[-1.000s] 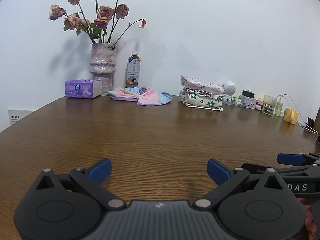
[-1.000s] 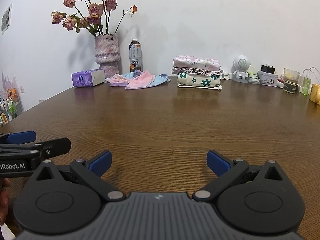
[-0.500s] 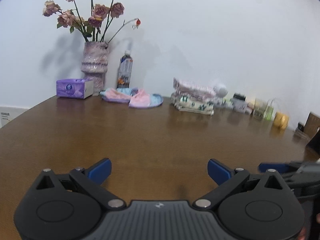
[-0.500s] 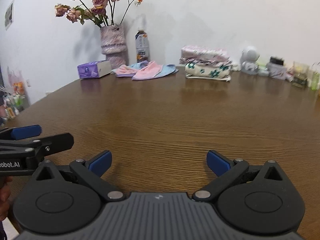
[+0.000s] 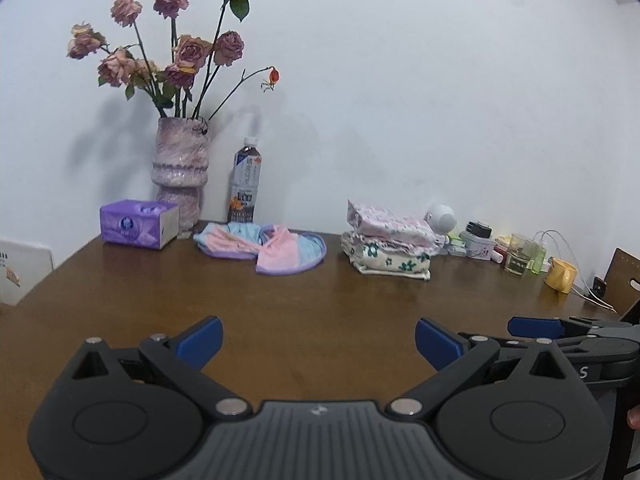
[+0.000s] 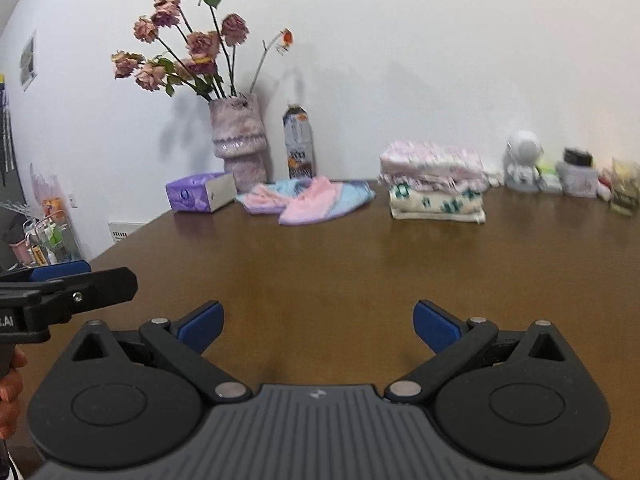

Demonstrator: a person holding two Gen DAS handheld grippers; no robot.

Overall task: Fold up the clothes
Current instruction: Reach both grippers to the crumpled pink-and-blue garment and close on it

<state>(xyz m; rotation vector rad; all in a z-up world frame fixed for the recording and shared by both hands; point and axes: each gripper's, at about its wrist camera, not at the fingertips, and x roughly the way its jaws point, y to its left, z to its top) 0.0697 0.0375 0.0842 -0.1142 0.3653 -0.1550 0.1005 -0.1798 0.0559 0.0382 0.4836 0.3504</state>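
Both the left claw (image 5: 318, 342) and right claw (image 6: 318, 326) gape wide, empty, above the brown wooden tabletop (image 5: 320, 304). The crumpled pink-and-blue cloth (image 5: 266, 246) lies far ahead; reaching risks toppling the plastic bottle (image 5: 245, 186) just behind it.

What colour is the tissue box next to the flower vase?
Purple. The tissue box shows best in the left wrist view.

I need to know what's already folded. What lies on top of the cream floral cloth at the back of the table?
A folded pink-patterned cloth tops the cream floral cloth, with a ruffled layer between. What hides inside the folds cannot be seen.
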